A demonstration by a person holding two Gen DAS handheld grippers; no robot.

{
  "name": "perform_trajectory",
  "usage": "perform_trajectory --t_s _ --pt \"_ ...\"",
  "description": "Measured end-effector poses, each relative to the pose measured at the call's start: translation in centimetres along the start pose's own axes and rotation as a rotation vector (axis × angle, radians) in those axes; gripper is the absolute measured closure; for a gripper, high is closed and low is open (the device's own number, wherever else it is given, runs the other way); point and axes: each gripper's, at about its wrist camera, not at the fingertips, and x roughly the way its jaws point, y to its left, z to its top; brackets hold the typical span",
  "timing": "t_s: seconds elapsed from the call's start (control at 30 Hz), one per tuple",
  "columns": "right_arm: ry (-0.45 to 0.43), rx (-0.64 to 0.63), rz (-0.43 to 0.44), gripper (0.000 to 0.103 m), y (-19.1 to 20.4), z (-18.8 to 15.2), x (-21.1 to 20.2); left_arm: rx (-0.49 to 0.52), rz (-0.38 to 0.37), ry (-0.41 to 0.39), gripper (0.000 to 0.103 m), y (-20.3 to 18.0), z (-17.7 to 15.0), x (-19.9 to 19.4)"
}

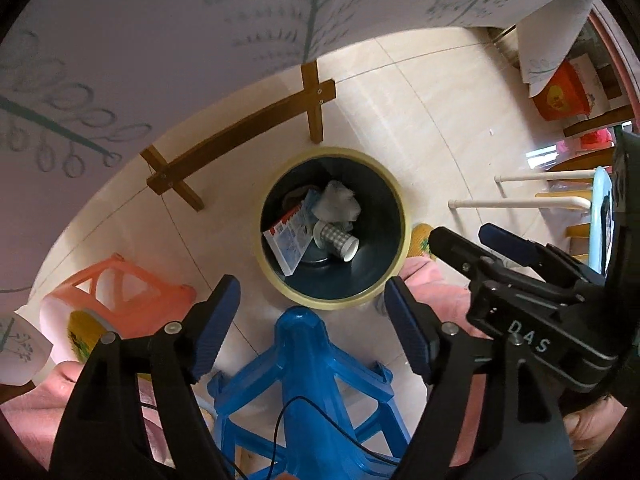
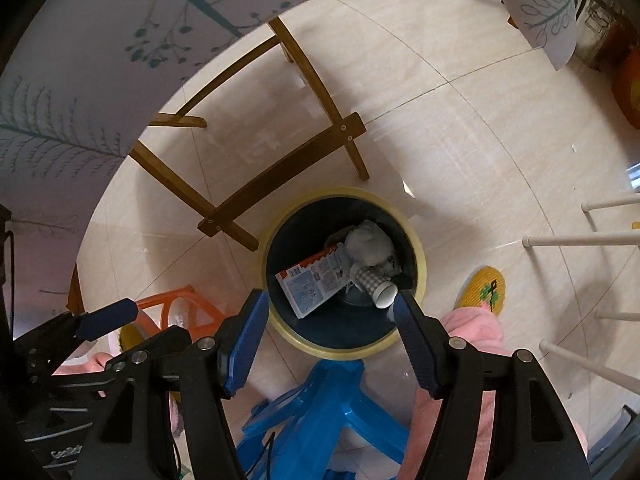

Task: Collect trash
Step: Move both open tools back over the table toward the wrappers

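Inside round bin: flat carton, probably cardboard.

The pale tiled floor carries a round bin with a cream rim, standing straight below the hand-held gripper. Nearer the hand-held gripper stands a blue plastic stool, to its left an orange stool. Beyond the bin rest wooden table legs; to its right lies a yellow embroidered slipper.

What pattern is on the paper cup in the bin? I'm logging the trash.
Grey-and-white check on the paper cup; clearest in the left wrist view.
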Motion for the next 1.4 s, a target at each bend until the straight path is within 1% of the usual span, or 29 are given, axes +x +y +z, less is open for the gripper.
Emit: perform_trajectory --t_s 0.13,0.23,0.33,0.53,0.67,0.77,0.8,0.93,1.1,1.23,1.33,1.4 --pt "-0.017 -0.001 0.001 0.037 0.4 -0.3 -1.4 0.013 -0.004 -0.024 0.031 -0.4 -0.4 -1.8" --pt "-0.033 0.001 0.003 0.037 0.7 -0.5 -2.7 0.018 -0.013 -0.055 0.031 -0.6 -0.8 -3.9" --pt "-0.057 0.001 0.006 0.037 1.0 -0.9 -4.6 0.026 -0.013 -0.101 0.031 -0.7 -1.3 -6.4" --pt "-0.118 -0.033 0.013 0.037 2.7 -1.9 -9.4 0.005 -0.005 -0.195 0.031 -0.6 -2.4 -11.8" --pt "-0.149 -0.06 0.022 0.037 4.1 -2.9 -12.4 0.002 0.008 -0.285 0.031 -0.2 -3.7 -16.0" --pt "-0.174 -0.087 0.026 0.037 5.3 -3.5 -14.5 -0.009 0.012 -0.337 0.031 0.6 -4.4 -18.7" --pt "-0.184 -0.098 0.026 0.037 5.8 -3.8 -15.2 -0.021 0.007 -0.36 0.031 0.9 -4.7 -19.9" --pt "-0.225 -0.146 0.033 0.037 7.8 -4.4 -18.4 -0.06 -0.016 -0.411 0.031 2.6 -5.3 -23.2" --pt "-0.283 -0.201 0.046 0.037 10.2 -4.3 -22.1 -0.144 -0.061 -0.438 0.031 4.9 -5.5 -27.1" --pt "-0.322 -0.228 0.08 0.037 12.4 -3.5 -25.3 -0.199 -0.091 -0.506 0.031 6.6 -5.5 -29.9" --pt "-0.368 -0.261 0.093 0.037 14.1 -2.2 -28.1 -0.209 -0.073 -0.583 0.031 7.6 -4.6 -32.7" --pt "-0.384 -0.266 0.111 0.037 14.7 -0.9 -29.4 -0.193 -0.046 -0.634 0.031 8.1 -3.8 -34.7"
